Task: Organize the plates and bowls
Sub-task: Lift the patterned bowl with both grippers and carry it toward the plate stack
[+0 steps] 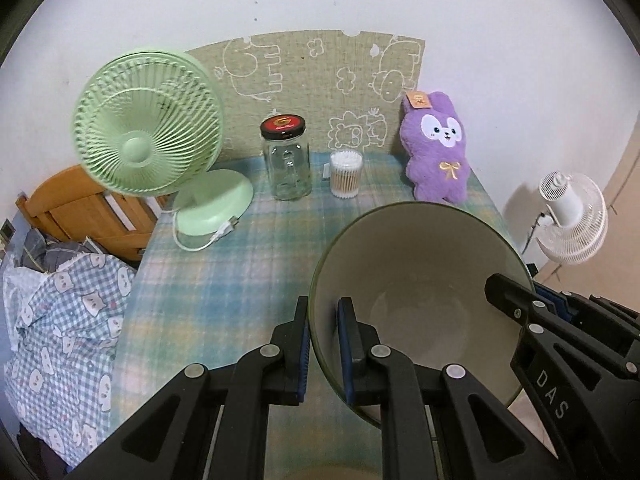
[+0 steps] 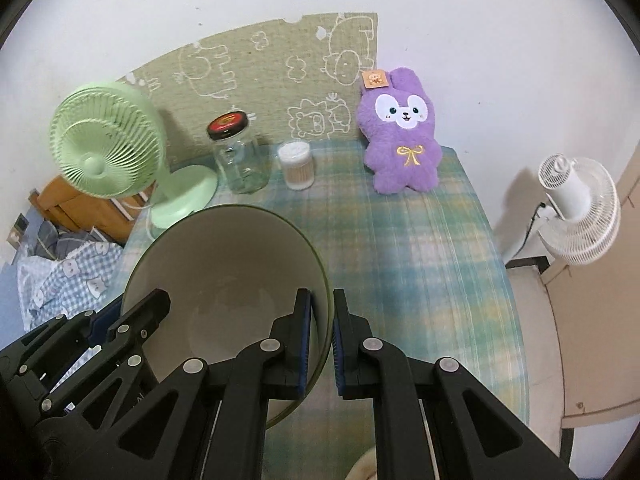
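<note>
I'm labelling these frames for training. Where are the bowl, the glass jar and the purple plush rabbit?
bowl [image 1: 420, 280]: left wrist view, on its pale inner wall.
glass jar [image 1: 287, 168]: left wrist view, on its clear body below the lid.
purple plush rabbit [image 2: 404, 148]: right wrist view, on its chest.

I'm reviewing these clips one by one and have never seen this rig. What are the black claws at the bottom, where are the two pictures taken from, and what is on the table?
The black claws are two hand-held grippers, one in each of a person's hands. Each carries a wide-angle camera looking forward along its fingers, so one picture is from the left gripper and the other from the right gripper.

Both are shut on opposite rims of one large bowl, cream inside with a dark green rim, which looks lifted above the plaid blue-green tablecloth.

Along the back of the table stand a mint-green desk fan, a clear glass jar with a black and red lid, a small clear tub of cotton swabs and a purple plush bunny. A white fan stands off to the right, beyond the table.
</note>
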Motion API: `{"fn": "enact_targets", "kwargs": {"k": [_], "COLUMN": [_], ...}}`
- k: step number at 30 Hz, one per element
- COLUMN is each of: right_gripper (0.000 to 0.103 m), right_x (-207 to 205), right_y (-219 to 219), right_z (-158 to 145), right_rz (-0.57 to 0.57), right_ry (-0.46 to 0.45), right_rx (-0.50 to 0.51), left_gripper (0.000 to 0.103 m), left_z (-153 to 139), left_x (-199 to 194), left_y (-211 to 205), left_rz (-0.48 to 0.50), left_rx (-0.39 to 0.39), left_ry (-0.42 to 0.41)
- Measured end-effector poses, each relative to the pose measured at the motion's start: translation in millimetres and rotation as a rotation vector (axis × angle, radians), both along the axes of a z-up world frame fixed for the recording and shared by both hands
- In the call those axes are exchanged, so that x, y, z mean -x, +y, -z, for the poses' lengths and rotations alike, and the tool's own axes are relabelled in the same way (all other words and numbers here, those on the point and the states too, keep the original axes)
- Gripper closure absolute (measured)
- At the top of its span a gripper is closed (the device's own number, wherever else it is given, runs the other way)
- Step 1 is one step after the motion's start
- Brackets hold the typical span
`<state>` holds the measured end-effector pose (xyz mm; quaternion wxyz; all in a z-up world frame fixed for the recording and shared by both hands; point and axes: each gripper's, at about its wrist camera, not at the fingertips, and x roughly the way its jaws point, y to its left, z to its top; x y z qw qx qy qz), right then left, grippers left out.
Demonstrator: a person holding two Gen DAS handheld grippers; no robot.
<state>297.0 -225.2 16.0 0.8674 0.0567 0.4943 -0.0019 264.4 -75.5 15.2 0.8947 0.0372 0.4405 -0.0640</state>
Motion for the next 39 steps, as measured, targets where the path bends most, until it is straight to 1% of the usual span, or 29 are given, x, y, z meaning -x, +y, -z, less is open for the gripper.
{"fn": "enact_targets", "kwargs": {"k": [5,10,16,21,31,39], "right_gripper": [0.09,0.09,0.091,0.091,0.091,0.091], "right_x": [42,75,109,134,149,151], "right_y": [19,38,56,66,74,75], "right_z": [-5,1,20,39,68,76], "right_rz": [0.023,0.037,0.053,0.06,0.065,0.071], "right_ry": [0.002,0.012,0.045,0.076,0.129,0.136], "right_rx": [0.002,0.006,0.003,0.005,0.023,0.048], "left_gripper": [0.093,0.093,0.093,0.093,0.093,0.092], "left_z": [1,14,35,56,87,96], "left_x": [32,62,91,107,118,120], "left_y": [18,35,51,60,68,69], "left_rz": [0.026,0.048,0.06,0.064,0.067,0.079], "left_rx": [-0.006,-0.012,-0.016,-0.01,0.016,0.034], "left_ry": [0.005,0.02,0.049,0.094,0.166,0.184]}}
